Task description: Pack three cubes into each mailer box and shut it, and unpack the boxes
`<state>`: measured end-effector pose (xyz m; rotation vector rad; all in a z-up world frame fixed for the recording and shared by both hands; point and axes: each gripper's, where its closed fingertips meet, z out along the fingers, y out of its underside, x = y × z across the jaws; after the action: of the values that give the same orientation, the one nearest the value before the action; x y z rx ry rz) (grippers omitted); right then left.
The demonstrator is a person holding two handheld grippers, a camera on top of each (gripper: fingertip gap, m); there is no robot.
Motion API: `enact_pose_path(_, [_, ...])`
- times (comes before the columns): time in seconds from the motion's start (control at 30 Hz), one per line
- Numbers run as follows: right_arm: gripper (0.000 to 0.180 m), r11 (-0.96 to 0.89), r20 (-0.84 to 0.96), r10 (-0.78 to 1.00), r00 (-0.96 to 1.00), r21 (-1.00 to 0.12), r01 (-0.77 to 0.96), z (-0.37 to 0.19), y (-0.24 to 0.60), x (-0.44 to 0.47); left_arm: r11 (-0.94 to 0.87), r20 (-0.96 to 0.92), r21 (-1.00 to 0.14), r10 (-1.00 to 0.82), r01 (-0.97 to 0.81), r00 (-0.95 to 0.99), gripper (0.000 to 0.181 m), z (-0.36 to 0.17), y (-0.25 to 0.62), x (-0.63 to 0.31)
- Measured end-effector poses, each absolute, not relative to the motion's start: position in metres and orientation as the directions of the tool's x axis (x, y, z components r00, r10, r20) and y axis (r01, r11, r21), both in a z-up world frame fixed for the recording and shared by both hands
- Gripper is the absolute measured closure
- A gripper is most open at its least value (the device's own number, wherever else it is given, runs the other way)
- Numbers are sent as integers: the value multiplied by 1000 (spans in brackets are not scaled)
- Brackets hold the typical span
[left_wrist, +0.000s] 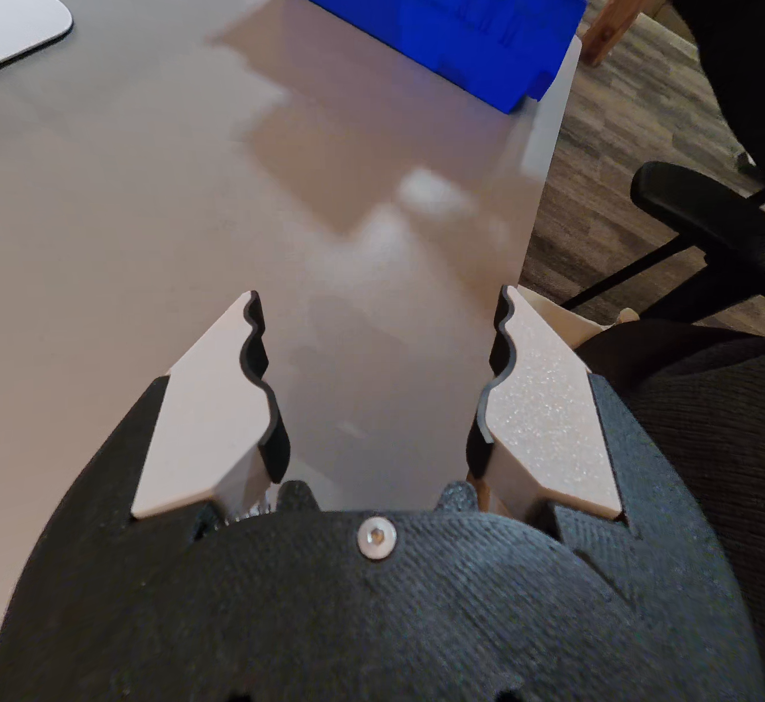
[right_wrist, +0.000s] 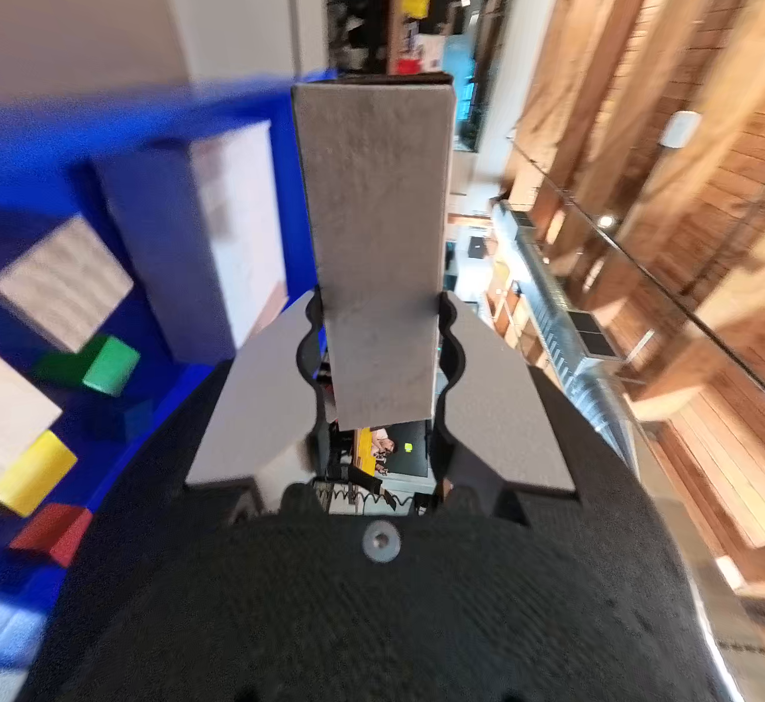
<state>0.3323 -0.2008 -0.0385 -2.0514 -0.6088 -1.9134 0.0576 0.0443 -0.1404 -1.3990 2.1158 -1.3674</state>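
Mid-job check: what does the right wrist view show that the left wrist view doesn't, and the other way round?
Right wrist view only: the right tool shut on a grey mailer box, lifted clear; inside the bin, more boxes and green, yellow and red cubes.

Left wrist view only: the left tool open and empty over the bare tabletop, the table's edge, the floor and an office chair.

Both: the blue bin, seen from outside on the left, from above on the right.
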Motion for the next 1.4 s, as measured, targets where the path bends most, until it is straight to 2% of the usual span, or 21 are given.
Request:
enact_pose_path(0.03, [124, -875, 989, 138, 46, 100, 474, -47, -203, 341, 93, 273, -809, -815, -581, -511, 72, -140, 41, 57])
enact_pose_path(0.17, [124, -867, 980, 185, 79, 125, 482, -76, -197, 362, 76, 329, -789, -785, -609, -525, 74, -143, 31, 54])
enact_pose_path(0.33, [123, -875, 982, 104, 155, 17, 484, -85, -190, 376, 110, 325, -769, -780, -629, -534, 75, -155, 26, 51])
enact_pose_path(0.43, [123, -882, 974, 139, 176, 41, 469, -91, -192, 385, 111, 335, -762, -775, -637, -536, 76, -158, 23, 51])
enact_pose_path(0.5, [111, -890, 963, 160, 218, 46, 453, -99, -198, 388, 87, 372, -757, -758, -648, -536, 76, -156, 19, 50])
enact_pose_path(0.6, [93, -923, 955, 94, 281, -22, 384, -97, -216, 387, 41, 435, -747, -725, -664, -534, 77, -150, 15, 47])
enact_pose_path(0.7, [93, -934, 947, 15, 320, -101, 342, -90, -234, 374, 30, 443, -751, -719, -660, -536, 78, -147, 16, 47])
enact_pose_path(0.77, [96, -933, 940, -22, 341, -142, 332, -88, -241, 362, 24, 455, -750, -707, -661, -541, 79, -147, 14, 46])
enact_pose_path(0.83, [114, -921, 925, -46, 377, -185, 342, -89, -240, 348, 15, 474, -745, -692, -667, -545, 79, -146, 11, 45])
enact_pose_path(0.93, [180, -875, 823, 11, 568, -267, 404, -109, -220, 312, 20, 476, -744, -686, -668, -551, 80, -147, 8, 45])
enact_pose_path(1.0, [180, -844, 794, -13, 608, -335, 419, -108, -202, 305, 20, 475, -748, -682, -663, -556, 81, -144, 5, 46])
enact_pose_path(1.2, [180, -842, 748, -52, 662, -390, 374, -120, -170, 331, 31, 467, -760, -668, -649, -579, 82, -138, -6, 45])
enact_pose_path(1.4, [180, -818, 747, -113, 655, -444, 365, -108, -174, 329, 48, 465, -759, -659, -650, -592, 83, -142, -11, 37])
